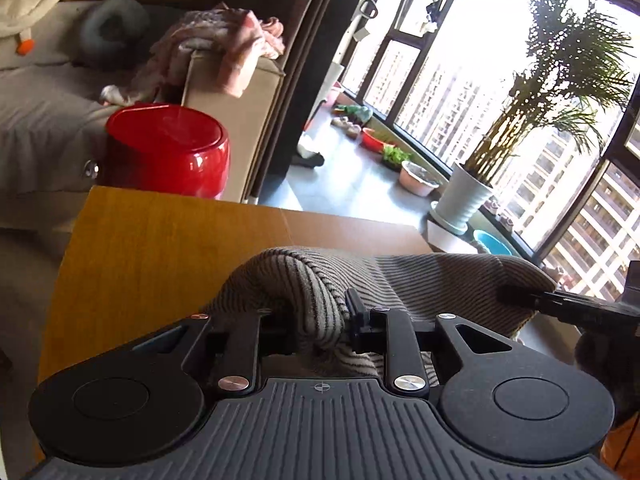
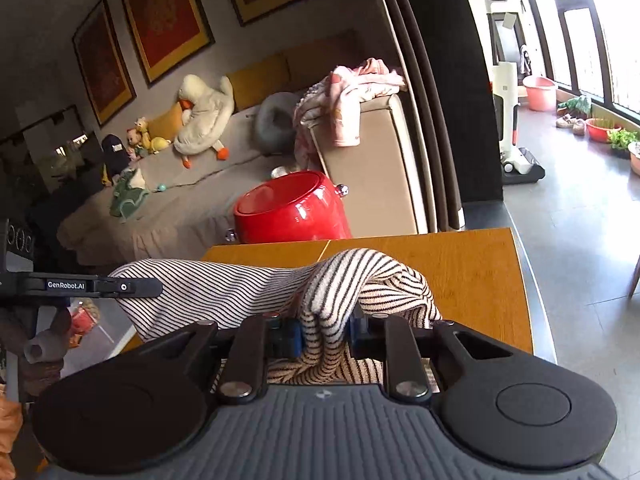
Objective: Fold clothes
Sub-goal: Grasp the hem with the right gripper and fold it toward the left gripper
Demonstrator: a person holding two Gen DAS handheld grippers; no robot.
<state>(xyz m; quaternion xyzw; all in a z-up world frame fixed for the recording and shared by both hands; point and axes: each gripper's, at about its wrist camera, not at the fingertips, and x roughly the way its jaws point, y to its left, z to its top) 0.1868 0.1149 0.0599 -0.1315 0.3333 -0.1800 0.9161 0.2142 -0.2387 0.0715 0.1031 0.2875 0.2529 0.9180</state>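
A grey-covered sofa (image 2: 192, 184) runs along a wall hung with red pictures in gold frames (image 2: 168, 20), a white plush goose (image 2: 204, 116) lying on it. A red round stool (image 2: 292, 208) stands between sofa and wooden desk (image 2: 472, 272). Tall windows (image 1: 460, 92) pour daylight over the grey tiled floor (image 2: 580, 208), beside a potted palm (image 1: 520, 128).
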